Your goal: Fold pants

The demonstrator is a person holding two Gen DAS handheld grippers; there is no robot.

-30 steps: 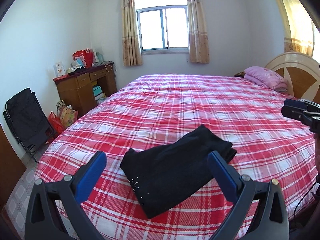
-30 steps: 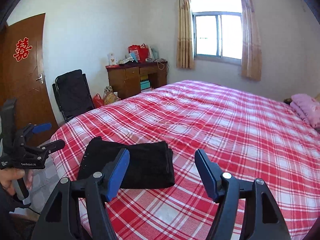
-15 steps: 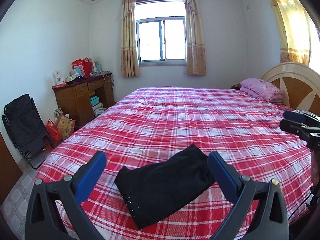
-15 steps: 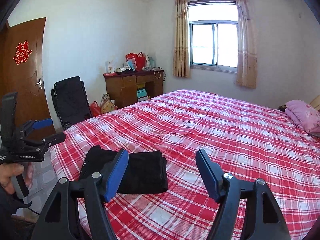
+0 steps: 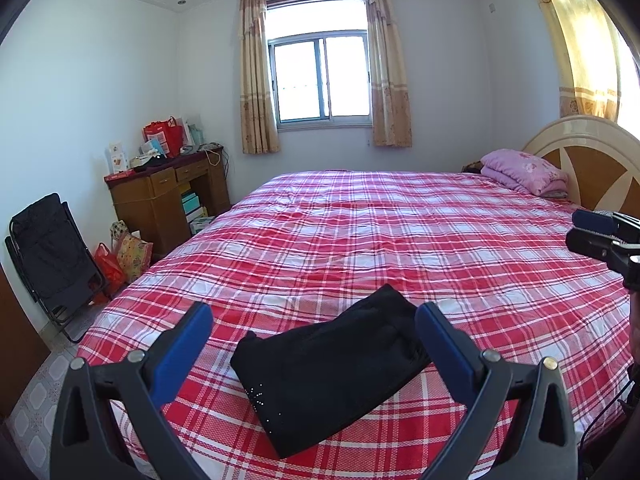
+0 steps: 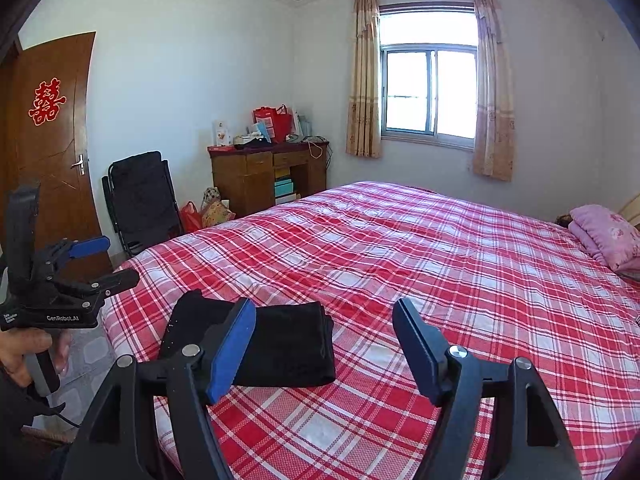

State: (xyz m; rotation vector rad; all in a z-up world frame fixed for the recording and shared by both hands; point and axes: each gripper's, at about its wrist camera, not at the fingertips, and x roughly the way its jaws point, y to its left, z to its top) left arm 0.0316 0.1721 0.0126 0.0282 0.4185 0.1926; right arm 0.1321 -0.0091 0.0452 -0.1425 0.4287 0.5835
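The black pants [image 5: 332,364] lie folded into a compact rectangle on the red plaid bed [image 5: 400,240], near its foot corner. They also show in the right wrist view [image 6: 288,344]. My left gripper [image 5: 314,332] is open and empty, held above and behind the pants. My right gripper [image 6: 324,340] is open and empty, held off the bed to the right of the pants. The left gripper shows at the left of the right wrist view [image 6: 96,264], and the right gripper at the right edge of the left wrist view [image 5: 592,232].
A pink folded blanket [image 5: 524,170] lies by the headboard [image 5: 588,160]. A wooden desk [image 5: 164,196] with bags, a black folding chair [image 5: 48,256] and a brown door [image 6: 48,152] stand along the left wall. A window [image 5: 320,80] is at the back.
Both grippers have pulled back and up from the bed, so the folded pants look smaller and lower in both views. The pants have not moved.
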